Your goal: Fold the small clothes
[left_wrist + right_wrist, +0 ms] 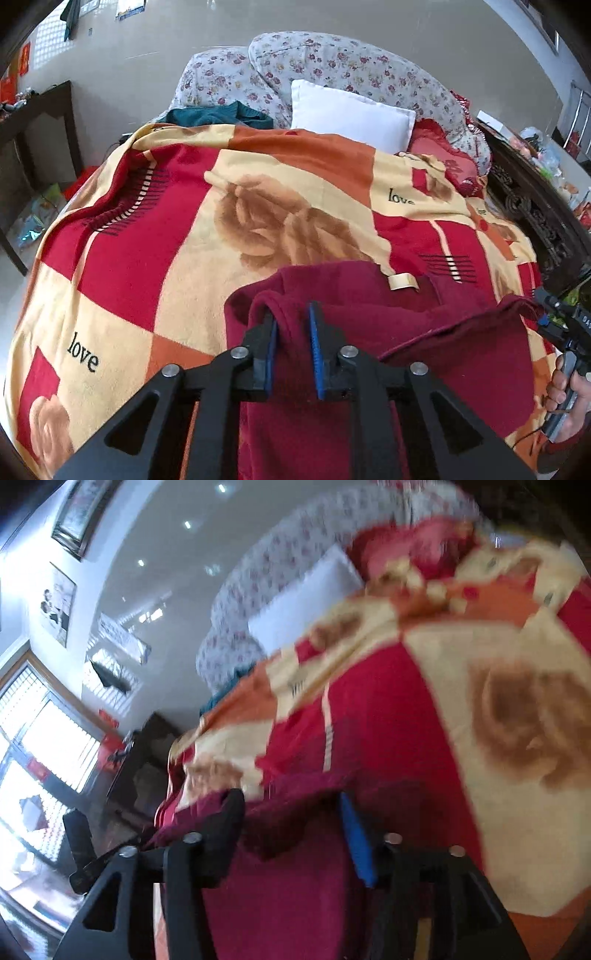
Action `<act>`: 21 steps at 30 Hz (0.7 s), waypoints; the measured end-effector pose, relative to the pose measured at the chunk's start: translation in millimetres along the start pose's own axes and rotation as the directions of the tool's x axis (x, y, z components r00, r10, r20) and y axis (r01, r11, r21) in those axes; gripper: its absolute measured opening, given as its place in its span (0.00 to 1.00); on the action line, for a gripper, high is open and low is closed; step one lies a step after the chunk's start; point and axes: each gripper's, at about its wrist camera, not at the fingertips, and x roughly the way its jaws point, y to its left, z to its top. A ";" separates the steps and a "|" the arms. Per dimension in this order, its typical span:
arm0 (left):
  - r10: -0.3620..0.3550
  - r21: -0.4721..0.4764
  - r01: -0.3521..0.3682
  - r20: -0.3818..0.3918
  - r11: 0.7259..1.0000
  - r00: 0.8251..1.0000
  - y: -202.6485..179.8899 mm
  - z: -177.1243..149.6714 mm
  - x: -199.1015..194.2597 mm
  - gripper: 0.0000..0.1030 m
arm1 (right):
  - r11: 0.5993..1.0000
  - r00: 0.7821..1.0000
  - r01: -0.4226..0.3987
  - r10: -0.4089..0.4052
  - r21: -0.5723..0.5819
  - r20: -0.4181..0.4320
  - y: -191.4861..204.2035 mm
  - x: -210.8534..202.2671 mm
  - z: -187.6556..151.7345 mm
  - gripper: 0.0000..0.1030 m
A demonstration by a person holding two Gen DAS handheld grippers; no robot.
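The maroon garment (369, 332) lay on the bed's patterned blanket (147, 258), directly under and ahead of the left tongs (293, 332), its long axis running across toward the right tongs (550, 321) at its far edge. The left tongs stood slightly apart, a raised fleece fold draped loosely over one finger (not pinched, as far as I could judge). The right tongs gaped wide over the cloth. Soft, thick, limp fleece; plush blanket beneath.
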 end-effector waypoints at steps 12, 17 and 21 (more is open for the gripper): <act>0.070 0.063 -0.082 0.175 0.995 0.982 -25.0 4.0 -29.9 0.82 | 0.919 0.983 0.140 -0.173 -0.369 -0.058 75.2 48.3 -25.1 0.57; 0.170 0.110 -0.184 0.119 0.977 0.978 -36.2 -1.3 14.8 0.82 | 0.843 0.920 0.338 -0.390 -0.419 -0.043 67.4 93.9 -20.7 0.57; 0.234 0.057 -0.238 0.074 0.970 0.969 -23.1 1.9 53.2 0.82 | 0.853 0.884 0.378 -0.448 -0.359 -0.136 34.6 120.6 -10.8 0.57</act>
